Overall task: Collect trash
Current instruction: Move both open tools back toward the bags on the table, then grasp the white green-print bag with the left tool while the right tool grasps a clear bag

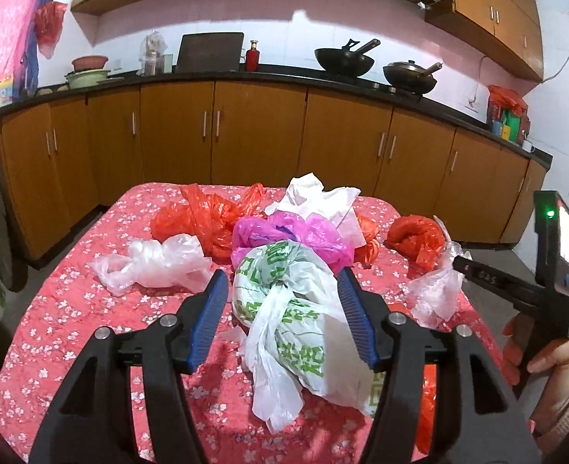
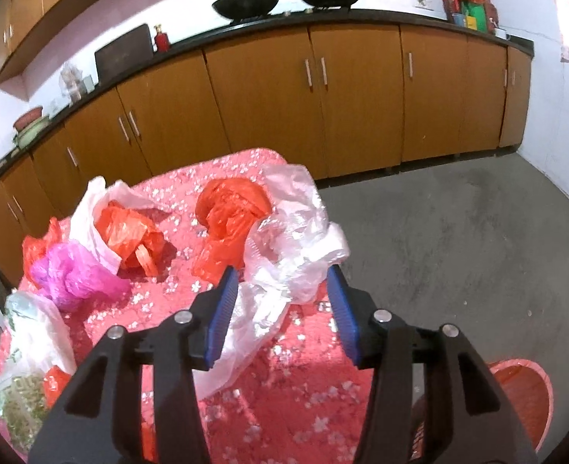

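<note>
Crumpled plastic bags lie on a table with a pink flowered cloth (image 1: 72, 332). My left gripper (image 1: 282, 286) is open, its blue pads either side of a white bag with green print (image 1: 284, 309). Beyond it lie a magenta bag (image 1: 284, 234), red bags (image 1: 195, 220), a clear bag (image 1: 157, 263) and white paper (image 1: 323, 197). My right gripper (image 2: 282, 282) is open around a clear bag (image 2: 296, 239) at the table's right edge; a red bag (image 2: 230, 212) lies just beyond. The right gripper also shows in the left wrist view (image 1: 466, 266) at the clear bag (image 1: 435, 290).
A red basket (image 2: 524, 398) stands on the grey floor (image 2: 458, 251) below the table's right edge. Wooden cabinets (image 1: 257, 135) with a black counter run behind the table, holding two woks (image 1: 346, 60), a red bottle (image 1: 251, 56) and bowls (image 1: 87, 73).
</note>
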Available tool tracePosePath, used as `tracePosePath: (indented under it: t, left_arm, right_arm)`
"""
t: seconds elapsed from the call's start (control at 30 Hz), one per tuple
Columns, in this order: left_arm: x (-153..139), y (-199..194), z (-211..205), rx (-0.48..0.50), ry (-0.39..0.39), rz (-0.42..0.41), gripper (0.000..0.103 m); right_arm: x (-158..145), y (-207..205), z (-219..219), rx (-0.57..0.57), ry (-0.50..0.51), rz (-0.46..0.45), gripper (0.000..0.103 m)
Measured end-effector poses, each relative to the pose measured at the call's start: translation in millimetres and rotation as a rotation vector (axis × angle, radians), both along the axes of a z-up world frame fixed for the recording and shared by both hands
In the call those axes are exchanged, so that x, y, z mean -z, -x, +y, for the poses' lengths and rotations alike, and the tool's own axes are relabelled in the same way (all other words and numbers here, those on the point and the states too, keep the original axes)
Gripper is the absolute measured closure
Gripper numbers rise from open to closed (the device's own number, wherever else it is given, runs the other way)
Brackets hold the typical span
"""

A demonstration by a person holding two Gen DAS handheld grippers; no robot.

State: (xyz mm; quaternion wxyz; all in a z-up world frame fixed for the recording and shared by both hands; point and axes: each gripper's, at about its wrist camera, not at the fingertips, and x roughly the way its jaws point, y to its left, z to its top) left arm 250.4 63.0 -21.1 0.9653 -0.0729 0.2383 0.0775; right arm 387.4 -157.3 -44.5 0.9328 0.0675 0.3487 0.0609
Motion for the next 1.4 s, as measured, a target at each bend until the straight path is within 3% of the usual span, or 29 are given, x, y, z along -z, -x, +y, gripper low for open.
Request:
tracePosePath:
  t: [0.1,0.23,0.33,0.63,0.77,0.97,1.07,1.4]
  left_arm:
    - [1.4,-3.3,1.0,0.002,0.012,0.008,0.042]
    - [3.9,-8.6,1.4,0.012,0.024,0.027,0.042]
    - [7.3,-12.6,0.1,0.017,0.018,0.047,0.041]
    - [24.2,-30.2,-1.6,0.031,0.012,0.133,0.041]
    - [32.0,-32.9,0.5,0.045,0.017,0.159,0.054]
    - [34.3,-28.7,6.6,0.051,0.029,0.161,0.083]
    - [31.6,-22.6,10.5,0.05,0.043,0.147,0.088]
    - [10.2,4.5,20.4,0.03,0.045,0.085,0.09]
  right_arm:
    - [6.4,-8.3,3.6,-0.012,0.013,0.043,0.057]
    - [11.5,-13.5,4.0,-0.031,-0.005,0.078,0.091]
    - [9.3,-10.2,4.2,-0.036,-0.01,0.059,0.097]
    - [5.1,5.1,3.3,-0.057,-0.018,0.015,0.098]
    - [4.9,5.9,1.4,-0.056,-0.023,0.018,0.098]
    - [4.7,11.1,0.3,-0.053,-0.026,0.01,0.098]
    - [3.5,16.0,0.2,-0.052,-0.03,0.001,0.098]
    - [-11.9,40.4,-8.0,-0.079,-0.037,-0.049,0.098]
